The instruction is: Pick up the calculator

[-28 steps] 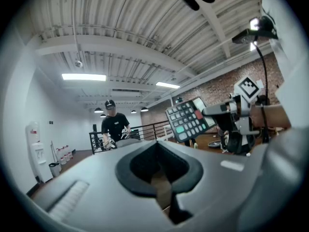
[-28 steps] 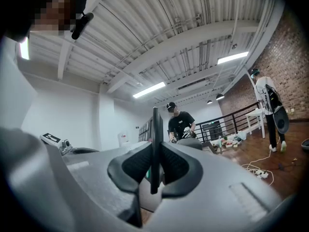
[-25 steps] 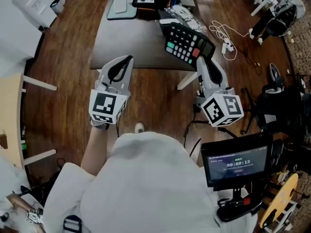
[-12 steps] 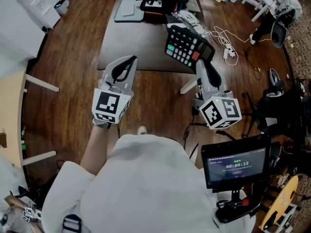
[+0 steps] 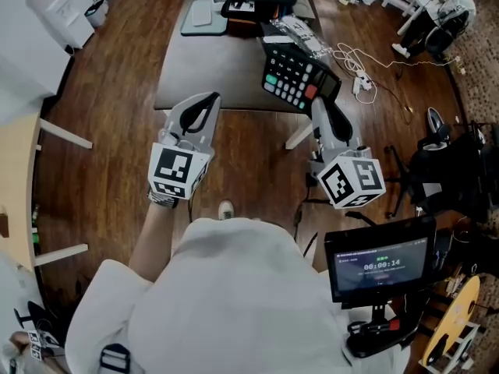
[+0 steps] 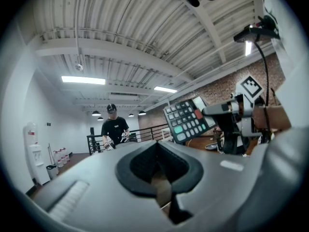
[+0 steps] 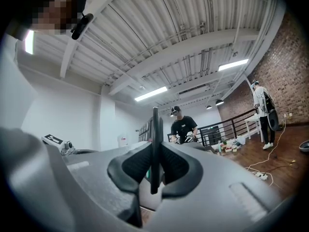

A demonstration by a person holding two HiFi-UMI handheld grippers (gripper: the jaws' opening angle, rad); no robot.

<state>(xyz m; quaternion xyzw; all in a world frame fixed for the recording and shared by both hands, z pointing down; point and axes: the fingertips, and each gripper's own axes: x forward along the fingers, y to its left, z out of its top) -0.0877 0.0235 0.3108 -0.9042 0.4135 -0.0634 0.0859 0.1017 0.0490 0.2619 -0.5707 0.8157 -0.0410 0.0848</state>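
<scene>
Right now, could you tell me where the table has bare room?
The table is bare across its near left part, up to the grey pad. Crowded: the far end, and the right edge by the calculator.

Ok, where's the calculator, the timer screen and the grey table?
calculator [image 5: 295,74]: head view, on its keypad.
timer screen [image 5: 380,265]: head view, middle of the lit display.
grey table [image 5: 210,68]: head view, bare part of its top.

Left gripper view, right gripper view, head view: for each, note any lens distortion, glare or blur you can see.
Left gripper view: heavy fisheye curves the ceiling beams, with dark corners; the ceiling lights glare white; the calculator is sharp. Right gripper view: same fisheye, lights glaring again, calculator seen edge-on. Head view: even light, mild edge bending, no motion blur.
</scene>
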